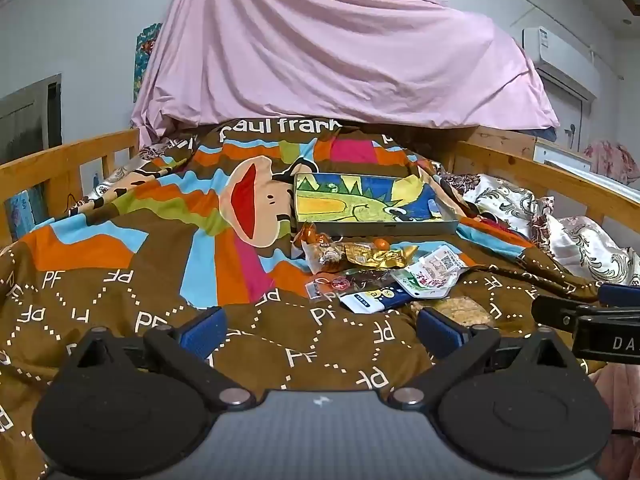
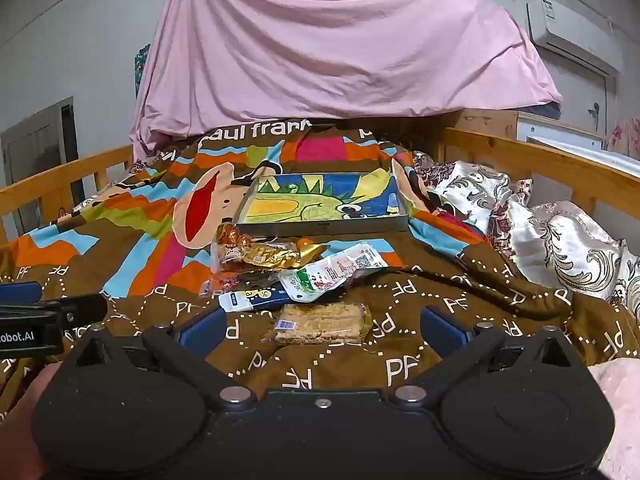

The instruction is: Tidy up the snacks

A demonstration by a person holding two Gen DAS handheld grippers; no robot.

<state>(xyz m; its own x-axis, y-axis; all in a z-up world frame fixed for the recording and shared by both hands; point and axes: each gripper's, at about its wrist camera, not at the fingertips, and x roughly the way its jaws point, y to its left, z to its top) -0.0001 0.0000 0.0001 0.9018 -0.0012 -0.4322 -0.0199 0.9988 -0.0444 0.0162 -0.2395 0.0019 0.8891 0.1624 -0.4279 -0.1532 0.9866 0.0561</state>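
A pile of snack packets (image 1: 376,272) lies on the brown patterned quilt (image 1: 120,300), in front of a shallow metal tray (image 1: 376,229) with a dinosaur picture inside. The pile holds a gold foil packet (image 2: 276,258), a white and green packet (image 2: 332,274), a blue and white packet (image 2: 256,298) and a clear-wrapped oat bar (image 2: 322,324) nearest me. My left gripper (image 1: 320,334) is open and empty, low over the quilt, left of the pile. My right gripper (image 2: 320,330) is open, with the oat bar lying between its fingers, apart from both.
Wooden bed rails (image 1: 68,160) run along both sides. A pink sheet (image 1: 320,48) hangs over the far end. A floral satin blanket (image 2: 552,236) is bunched at the right. The other gripper's tip (image 1: 592,320) shows at the right edge of the left wrist view.
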